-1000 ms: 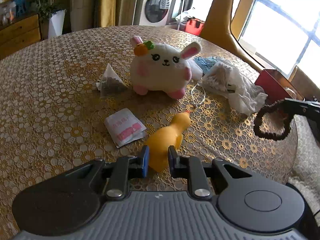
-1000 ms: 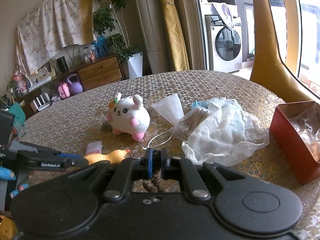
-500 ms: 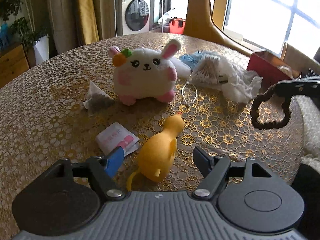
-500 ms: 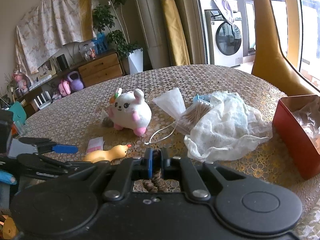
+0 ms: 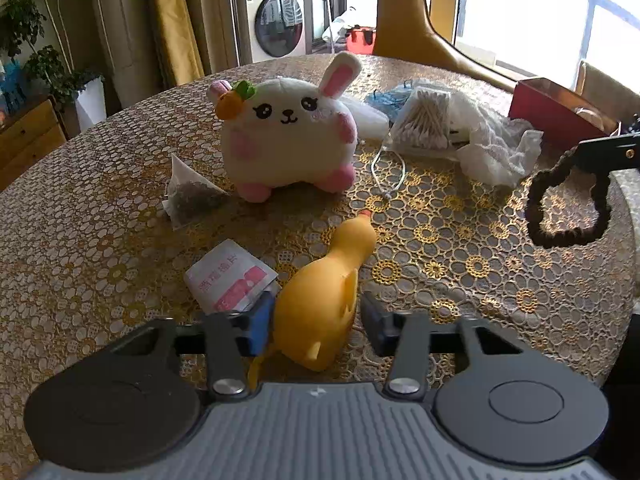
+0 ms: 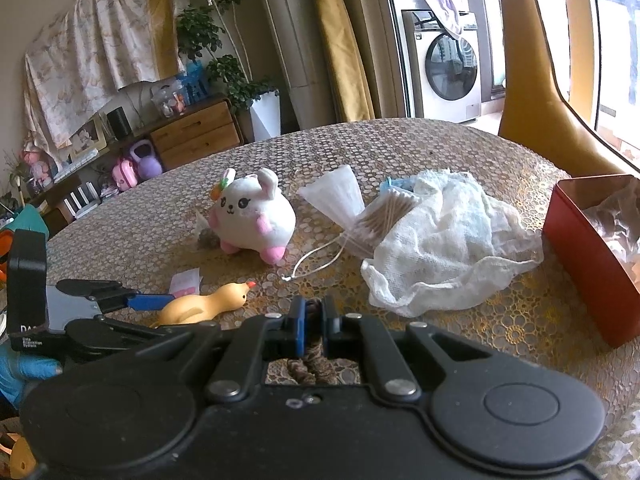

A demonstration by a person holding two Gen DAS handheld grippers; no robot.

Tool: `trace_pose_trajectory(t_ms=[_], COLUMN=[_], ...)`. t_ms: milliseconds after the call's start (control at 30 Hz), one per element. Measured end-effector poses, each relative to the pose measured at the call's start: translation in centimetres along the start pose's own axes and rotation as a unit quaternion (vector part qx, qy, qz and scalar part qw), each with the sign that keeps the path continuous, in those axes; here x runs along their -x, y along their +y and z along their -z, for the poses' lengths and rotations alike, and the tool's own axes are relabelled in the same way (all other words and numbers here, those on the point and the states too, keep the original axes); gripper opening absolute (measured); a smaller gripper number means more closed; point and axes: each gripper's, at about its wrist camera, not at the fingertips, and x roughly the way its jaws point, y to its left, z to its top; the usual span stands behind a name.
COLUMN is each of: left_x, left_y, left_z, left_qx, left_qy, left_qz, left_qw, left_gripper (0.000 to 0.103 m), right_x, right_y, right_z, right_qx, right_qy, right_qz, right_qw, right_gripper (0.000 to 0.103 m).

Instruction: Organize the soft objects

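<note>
Closer now to the yellow rubber duck (image 5: pixel 320 312), with the left tool (image 5: pixel 316 320) lower over the counter (image 5: pixel 80 240) and rolled a little. Jaws opened wide, then have just been closing again, duck body between them. Left blue pad touching or nearly touching the duck's side, right pad a small way off, so not yet a real pinch.

Duck lying on the gold lace cloth, just beside a small pink and white packet (image 5: pixel 230 276), head pointing toward the plush bunny (image 5: pixel 288 140) farther back. Looks light, squishy and smooth, so likely to squash and maybe slip. Best spot to hold: the fat middle of the body, not the thin neck or tail.

Left tool tipped down toward the counter, low over the duck. Right tool (image 6: pixel 314 328) off to the side and also tipped down, pressed together on a dark brown hair tie (image 5: pixel 568 204) that hangs in a loop above the cloth. White gauze cloth (image 6: pixel 444 240), cotton swabs bag (image 5: pixel 426 120) and red box (image 6: pixel 592 248) well apart from the duck.
</note>
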Motion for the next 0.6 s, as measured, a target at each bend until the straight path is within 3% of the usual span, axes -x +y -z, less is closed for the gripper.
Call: trace_pose_trajectory(t_ms=[333,600], left_x=[0.4,2.3], left_y=[-0.3,-1.3], left_z=[-0.5,-2.5], left_qx=[0.021,0.047], left_qy=[0.004,-0.008], left_qz=[-0.019,-0.016], left_qw=[0.9996,0.9987], left_gripper=[0.031,0.03], right_x=[0.9,2.9], right_y=[-0.7,-1.8], right_z=[0.3,0.2], right_qx=[-0.011,-0.023], right_qy=[-0.006,-0.028], right_qz=[-0.002,-0.005], right_qw=[1.0,0.999], right_gripper=[0.007,0.007])
